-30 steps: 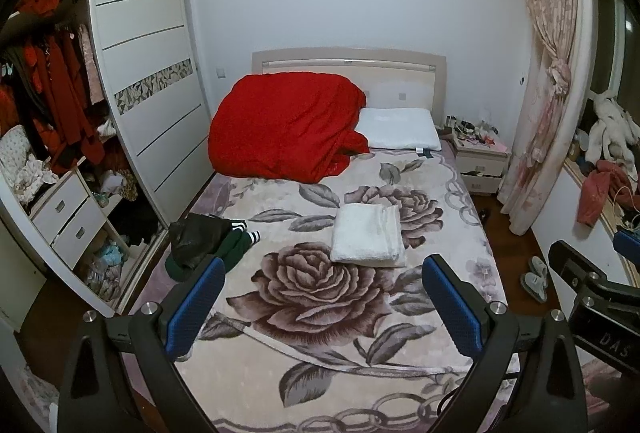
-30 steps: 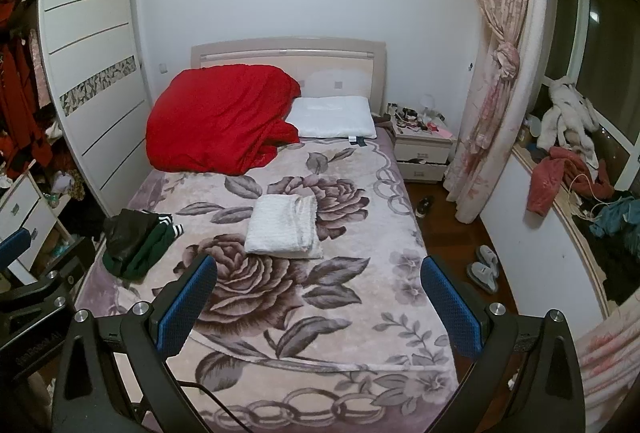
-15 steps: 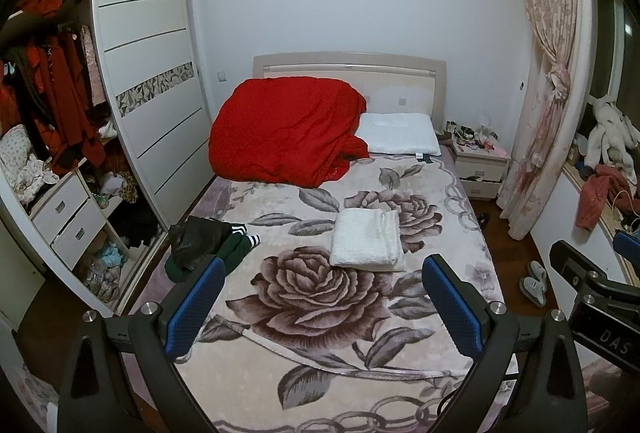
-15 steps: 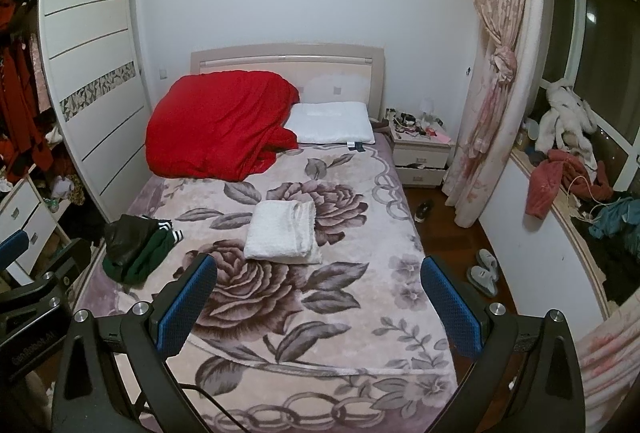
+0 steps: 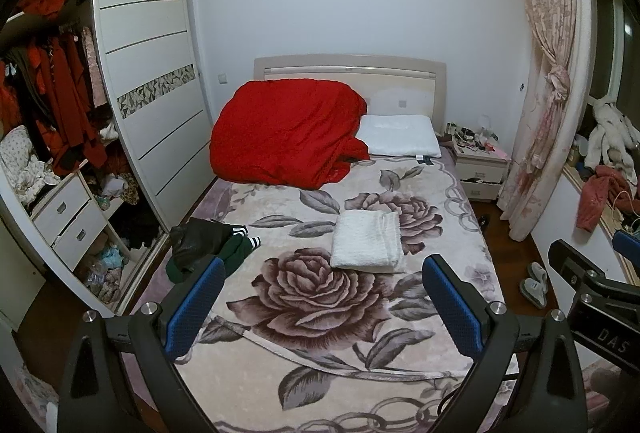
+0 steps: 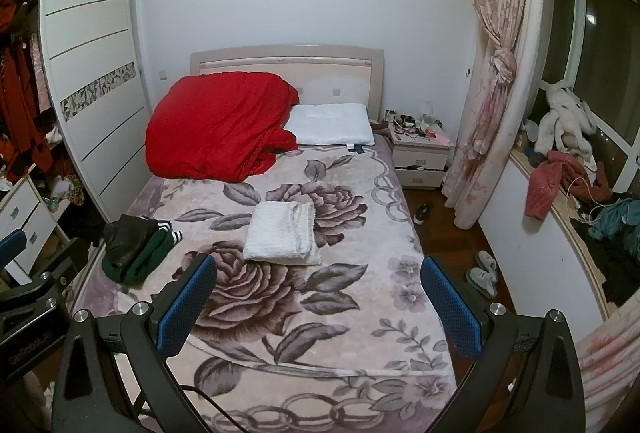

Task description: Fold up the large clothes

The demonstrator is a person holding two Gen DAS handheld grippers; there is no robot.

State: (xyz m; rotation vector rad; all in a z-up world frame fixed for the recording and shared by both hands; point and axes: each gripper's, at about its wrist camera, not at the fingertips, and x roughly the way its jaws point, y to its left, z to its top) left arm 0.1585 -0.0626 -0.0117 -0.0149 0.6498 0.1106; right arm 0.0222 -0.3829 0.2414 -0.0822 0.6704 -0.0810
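Both grippers wide apart and empty: left gripper point(image 5: 320, 297), right gripper point(image 6: 316, 297), high over the bed point(image 6: 360, 333). White piece point(image 6: 282, 235) looks folded (mid-bed); dark clothes point(image 6: 134, 247) bunched at the left edge. Go there, pinching one layer only.

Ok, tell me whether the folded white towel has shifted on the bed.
No. The folded white towel still overlaps the left edge of the same upper rose on the floral blanket.

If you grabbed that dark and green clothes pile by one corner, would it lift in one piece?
Probably not: the pile lies crumpled and loose, so it would likely droop and unfurl. It sits near the bed edge, so a push might slide it off.
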